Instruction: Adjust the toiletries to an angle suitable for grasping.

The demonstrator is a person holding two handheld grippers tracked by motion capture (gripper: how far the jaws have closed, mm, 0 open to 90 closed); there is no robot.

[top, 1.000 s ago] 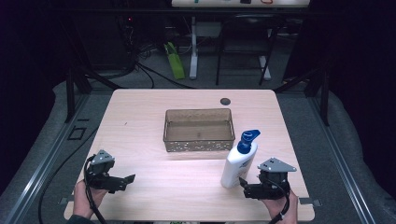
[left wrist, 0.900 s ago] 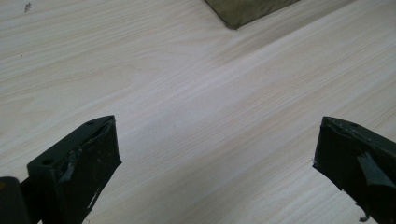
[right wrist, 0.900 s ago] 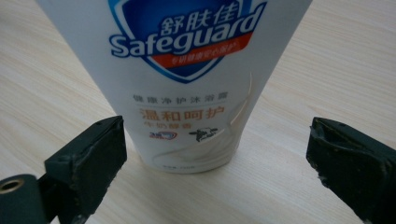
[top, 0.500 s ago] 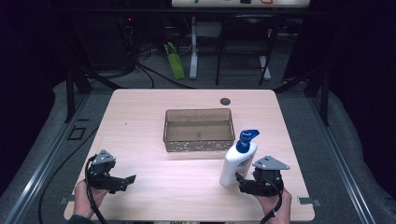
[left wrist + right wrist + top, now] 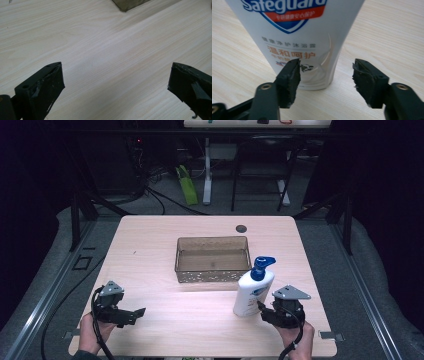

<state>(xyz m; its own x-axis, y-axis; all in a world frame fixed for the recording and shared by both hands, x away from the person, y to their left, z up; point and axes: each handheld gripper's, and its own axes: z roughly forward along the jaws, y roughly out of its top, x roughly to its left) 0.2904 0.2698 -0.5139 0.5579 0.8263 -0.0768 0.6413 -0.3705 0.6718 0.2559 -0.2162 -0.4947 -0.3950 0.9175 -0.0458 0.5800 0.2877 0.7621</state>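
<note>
A white Safeguard pump bottle (image 5: 253,292) with a blue pump head stands upright on the table, near the front right. My right gripper (image 5: 261,312) points at its base from the right. In the right gripper view the bottle (image 5: 297,37) stands just beyond my right gripper (image 5: 325,72). Its jaws have just been closing, with a gap still between them, and the pads do not press on the bottle. My left gripper (image 5: 137,312) rests at the front left, open. In the left gripper view my left gripper (image 5: 116,77) has only bare wood between its jaws.
A brown see-through basket (image 5: 212,276) sits mid-table behind the bottle, and its corner (image 5: 127,3) shows in the left gripper view. A small black disc (image 5: 241,228) lies near the far edge. Light wood table (image 5: 150,250); chairs and cables on the floor beyond.
My right gripper has edged slightly left toward the bottle's base. The left gripper, bottle and basket have stayed where they were.
</note>
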